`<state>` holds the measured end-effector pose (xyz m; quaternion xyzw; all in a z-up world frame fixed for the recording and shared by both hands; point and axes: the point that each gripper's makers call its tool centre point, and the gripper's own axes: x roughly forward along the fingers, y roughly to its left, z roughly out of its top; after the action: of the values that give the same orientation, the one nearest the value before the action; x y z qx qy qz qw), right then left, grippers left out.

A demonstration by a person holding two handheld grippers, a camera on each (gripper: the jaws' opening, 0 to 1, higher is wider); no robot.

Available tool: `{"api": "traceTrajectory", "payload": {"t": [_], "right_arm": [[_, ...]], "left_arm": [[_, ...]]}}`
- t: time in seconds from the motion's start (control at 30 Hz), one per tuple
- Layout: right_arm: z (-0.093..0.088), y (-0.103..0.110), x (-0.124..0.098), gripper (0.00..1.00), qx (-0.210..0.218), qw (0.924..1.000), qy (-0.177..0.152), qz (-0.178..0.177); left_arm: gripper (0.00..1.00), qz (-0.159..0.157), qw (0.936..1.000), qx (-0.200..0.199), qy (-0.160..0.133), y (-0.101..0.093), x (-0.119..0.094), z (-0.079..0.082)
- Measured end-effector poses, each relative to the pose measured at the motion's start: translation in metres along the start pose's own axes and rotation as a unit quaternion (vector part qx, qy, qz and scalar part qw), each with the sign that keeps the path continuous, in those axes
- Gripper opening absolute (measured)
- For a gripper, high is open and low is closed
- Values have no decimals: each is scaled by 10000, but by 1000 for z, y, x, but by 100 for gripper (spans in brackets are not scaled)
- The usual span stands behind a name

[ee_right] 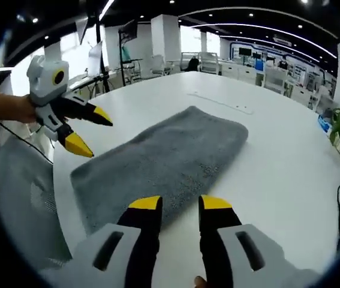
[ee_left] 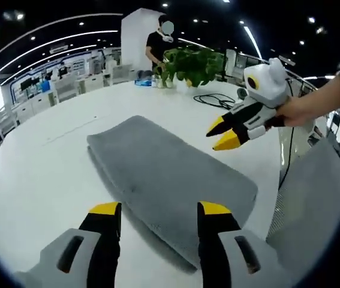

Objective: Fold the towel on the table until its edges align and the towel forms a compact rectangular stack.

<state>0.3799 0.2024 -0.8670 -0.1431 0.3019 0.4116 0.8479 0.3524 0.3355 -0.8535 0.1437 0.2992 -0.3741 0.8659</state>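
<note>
Potted plant [ee_left: 192, 65]; black cable [ee_left: 213, 99]; perhaps a chair [ee_right: 20, 198].

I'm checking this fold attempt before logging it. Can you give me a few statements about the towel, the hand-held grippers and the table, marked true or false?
1. The grey towel lies flat on the white table as a long rectangle. True.
2. The left hand-held gripper is clamped on a towel edge. False: its jaws are apart and hold nothing.
3. The right hand-held gripper hangs above the towel with its jaws apart. True.
4. A potted plant stands on the towel. False: it stands on the table, well beyond the towel's far end.
5. A black cable lies on the table near the plant. True.
</note>
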Motion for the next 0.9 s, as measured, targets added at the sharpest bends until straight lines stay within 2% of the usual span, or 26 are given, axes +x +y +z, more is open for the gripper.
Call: {"api": "traceTrajectory", "payload": {"t": [0.13,0.2,0.3,0.4,0.47,0.6,0.67,0.73,0.8,0.9], "right_arm": [[-1,15,-3,24,-297,9994,83,142],[-1,23,-4,24,-458,9986,115,230],[-3,33,-7,24,-820,9959,209,324],[-4,43,-8,24,-943,9943,224,450],[-8,53,-9,24,-1128,9913,301,605],[-12,67,-9,23,-1206,9889,333,798],[-13,74,-9,23,-1175,9884,339,901],[-12,81,-9,22,-1178,9876,299,992],[-14,89,-9,22,-1280,9851,335,1095],[-19,97,-9,22,-1375,9819,409,1236]], "left_arm": [[53,-308,9991,280,103,-17,-1,-1],[53,-816,9963,273,58,-38,-1,2],[52,-838,9942,656,153,-42,-3,1],[47,-970,9924,734,190,-49,-3,-1],[44,-1429,9850,900,356,-63,-7,-10],[37,-1605,9760,1361,551,-67,-12,-25],[32,-1824,9719,1377,564,-75,-16,-30],[29,-2109,9691,1168,530,-86,-18,-33],[28,-2035,9700,1221,525,-85,-15,-36],[29,-1910,9680,1461,717,-85,-10,-45]]}}
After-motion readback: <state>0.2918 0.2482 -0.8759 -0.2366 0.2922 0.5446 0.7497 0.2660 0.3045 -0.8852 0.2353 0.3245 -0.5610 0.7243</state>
